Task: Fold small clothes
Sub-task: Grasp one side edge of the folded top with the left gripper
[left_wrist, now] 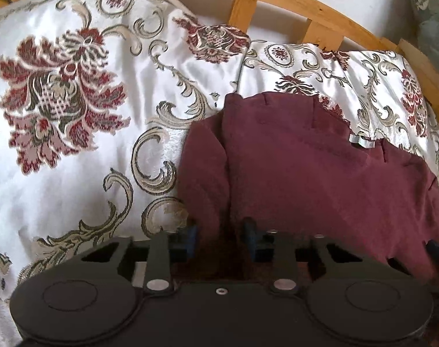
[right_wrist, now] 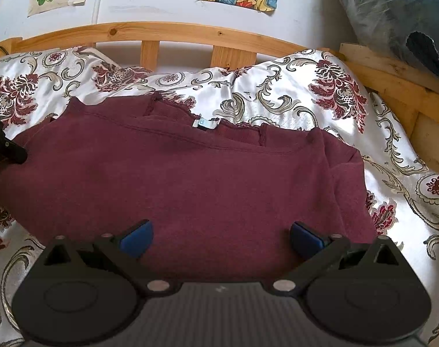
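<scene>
Left gripper (left_wrist: 219, 235) pinches the maroon top (right_wrist: 190, 179); right gripper (right_wrist: 220, 238) hangs spread above it

The plain maroon knit top (right_wrist: 190, 185) carries a small white-and-blue neck label (right_wrist: 204, 123). Under it, the glossy white satin bedspread (left_wrist: 74, 179) bears dark-red flowers and beige-grey scrolls. The slatted pine bed frame (right_wrist: 173, 30) is honey-yellow. Both black plastic grippers have blue finger pads (right_wrist: 137, 238).

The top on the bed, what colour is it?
Dark red, maroon. The top shows best in the right wrist view.
</scene>
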The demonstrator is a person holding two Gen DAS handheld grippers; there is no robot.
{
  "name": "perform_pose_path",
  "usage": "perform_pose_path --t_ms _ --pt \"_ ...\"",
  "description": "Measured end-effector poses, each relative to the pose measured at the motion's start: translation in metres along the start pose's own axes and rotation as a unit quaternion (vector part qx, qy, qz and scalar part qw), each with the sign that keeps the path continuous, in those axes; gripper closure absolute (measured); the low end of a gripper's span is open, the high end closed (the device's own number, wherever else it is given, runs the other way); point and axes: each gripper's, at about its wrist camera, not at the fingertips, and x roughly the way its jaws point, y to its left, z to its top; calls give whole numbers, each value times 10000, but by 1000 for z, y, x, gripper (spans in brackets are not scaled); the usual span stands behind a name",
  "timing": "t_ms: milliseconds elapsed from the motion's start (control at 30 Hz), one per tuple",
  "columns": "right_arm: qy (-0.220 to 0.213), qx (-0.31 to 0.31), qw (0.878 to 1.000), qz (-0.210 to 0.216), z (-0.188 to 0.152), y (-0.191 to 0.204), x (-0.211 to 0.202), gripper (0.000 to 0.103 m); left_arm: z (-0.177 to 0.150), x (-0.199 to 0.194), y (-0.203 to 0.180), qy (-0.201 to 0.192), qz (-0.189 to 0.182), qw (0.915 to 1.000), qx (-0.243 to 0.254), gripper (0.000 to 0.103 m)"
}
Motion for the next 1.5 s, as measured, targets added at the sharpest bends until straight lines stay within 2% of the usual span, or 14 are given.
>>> perform_pose_path --t_ms 33,133,367,500,633,867,967,1100,1167,1233,1300,1333,1433,1500 --pt "2 1 10000 -1 0 0 0 0 0 -2 -3 -16 20 10000 73 84" --pt "31 4 10000 -2 1 0 0 0 1 -9 -17 -155 113 9990 413 89" --pt "211 166 9996 81 11 -14 -5 0 13 -40 -58 -584 4 9905 1249 91" --pt "107 327 9994 -78 18 -32 -13 0 25 -56 -97 -739 -242 9820 1721 92" --pt "-18 580 9977 -363 24 -60 -19 0 28 -67 -144 -876 -657 9674 2285 93" --pt "-8 1624 9846 -652 24 -128 -19 0 8 -45 -208 -535 -1260 9443 2993 96" --pt "-50 1909 9789 -723 23 -147 -20 0 -7 -26 -218 -357 -1348 9413 3075 96" --pt "-265 1984 9783 -541 23 -156 -23 0 -26 -7 -220 -241 -1351 9448 2974 94" --pt "-410 1942 9797 -274 24 -155 -23 0 -32 -7 -219 -277 -1341 9441 2999 90" --pt "-550 1892 9804 9 27 -152 -23 0 -35 -12 -218 -305 -1449 9437 2959 74" --pt "-667 1871 9795 346 30 -149 -19 0 -37 -22 -217 -368 -1705 9403 2922 36" --pt "-696 1871 9786 501 33 -148 -18 0 -39 -29 -215 -454 -1854 9372 2919 24" --pt "-740 1929 9735 977 36 -143 -11 0 -45 -51 -211 -731 -2168 9276 2954 16" --pt "-712 1895 9712 1260 37 -139 -5 0 -47 -65 -205 -924 -2180 9261 2938 15"
